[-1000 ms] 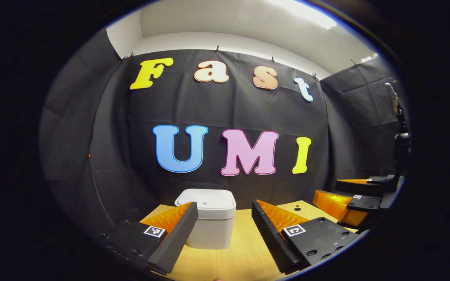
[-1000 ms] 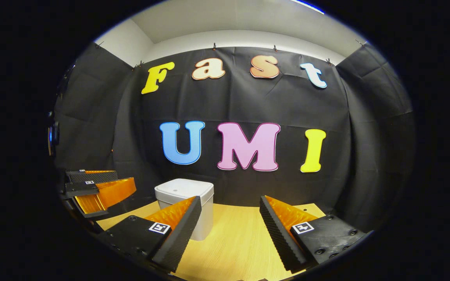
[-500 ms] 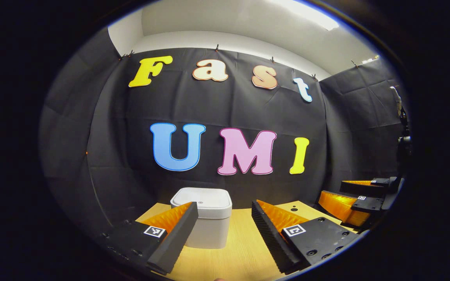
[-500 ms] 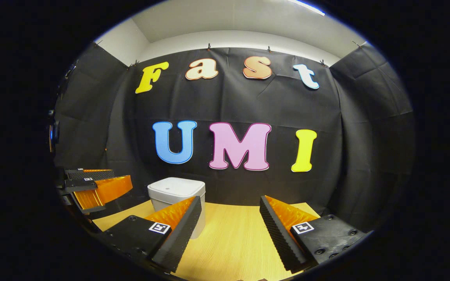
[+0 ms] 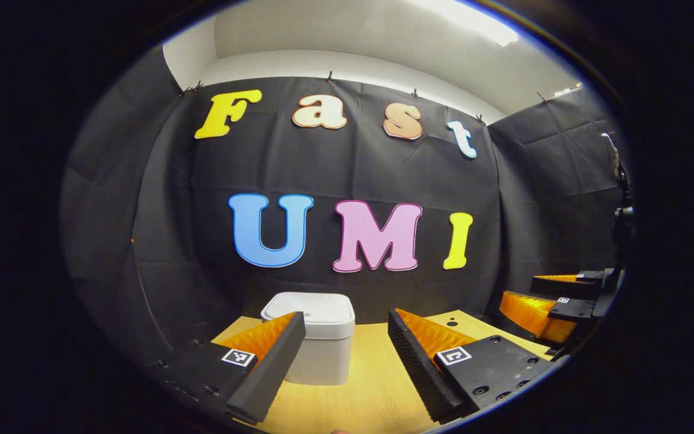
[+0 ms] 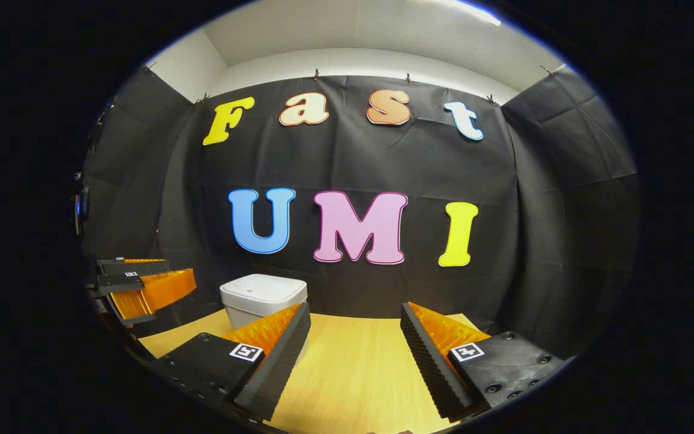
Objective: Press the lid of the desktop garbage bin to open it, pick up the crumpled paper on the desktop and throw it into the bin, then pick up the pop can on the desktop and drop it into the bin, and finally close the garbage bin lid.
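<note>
A white square garbage bin (image 5: 318,343) stands on the wooden desktop (image 5: 365,398) near the back wall, its lid down. My left gripper (image 5: 347,337) hangs open well short of the bin, nothing between its fingers, and its left finger overlaps the bin's front in the left gripper view. In the right gripper view the bin (image 6: 262,298) sits left of centre, and my right gripper (image 6: 356,328) is open and empty, to the bin's right. The right gripper (image 5: 555,301) appears at the right edge of the left gripper view, the left gripper (image 6: 142,286) at the left edge of the right gripper view.
The wooden desktop (image 6: 353,374) runs back to the black cloth wall. A couple of small dark holes (image 5: 450,322) mark the desk's far right part. The desk's left edge (image 5: 226,328) lies just left of the bin.
Both grippers have drawn back and shifted a little, so the bin looks smaller and has slid left in each view. Both stay open and empty; the lid stays down.
</note>
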`<move>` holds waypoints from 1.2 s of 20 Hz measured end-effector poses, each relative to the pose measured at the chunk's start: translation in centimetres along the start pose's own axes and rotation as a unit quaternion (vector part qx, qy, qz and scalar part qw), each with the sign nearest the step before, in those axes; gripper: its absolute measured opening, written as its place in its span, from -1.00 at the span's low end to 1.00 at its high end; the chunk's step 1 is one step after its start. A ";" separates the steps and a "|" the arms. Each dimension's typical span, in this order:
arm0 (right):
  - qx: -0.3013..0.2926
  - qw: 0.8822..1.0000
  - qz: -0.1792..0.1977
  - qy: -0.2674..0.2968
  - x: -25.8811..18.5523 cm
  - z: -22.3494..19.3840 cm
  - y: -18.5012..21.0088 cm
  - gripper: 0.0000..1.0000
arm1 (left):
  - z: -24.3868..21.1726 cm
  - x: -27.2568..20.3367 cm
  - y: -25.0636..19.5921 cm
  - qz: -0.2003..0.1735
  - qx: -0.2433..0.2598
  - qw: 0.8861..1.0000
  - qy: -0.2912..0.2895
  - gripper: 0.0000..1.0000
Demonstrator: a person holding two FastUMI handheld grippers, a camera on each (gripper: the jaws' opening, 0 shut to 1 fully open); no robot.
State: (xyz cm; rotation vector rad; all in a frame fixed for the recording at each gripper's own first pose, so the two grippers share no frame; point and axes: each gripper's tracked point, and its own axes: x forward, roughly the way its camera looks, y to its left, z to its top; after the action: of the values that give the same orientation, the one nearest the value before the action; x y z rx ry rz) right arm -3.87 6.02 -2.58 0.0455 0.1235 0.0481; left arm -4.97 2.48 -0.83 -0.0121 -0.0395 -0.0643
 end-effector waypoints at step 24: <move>0.007 1.000 0.016 -0.002 0.3 0.6 -1.1 0.94 | 1.5 -0.7 1.2 0.025 0.063 0.998 -0.015 0.90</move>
State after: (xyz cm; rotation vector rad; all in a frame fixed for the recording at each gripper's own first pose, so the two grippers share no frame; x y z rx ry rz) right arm -3.49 4.92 -2.04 0.0618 0.1200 0.0793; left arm -5.67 3.71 0.58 0.1126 -0.0728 -0.0112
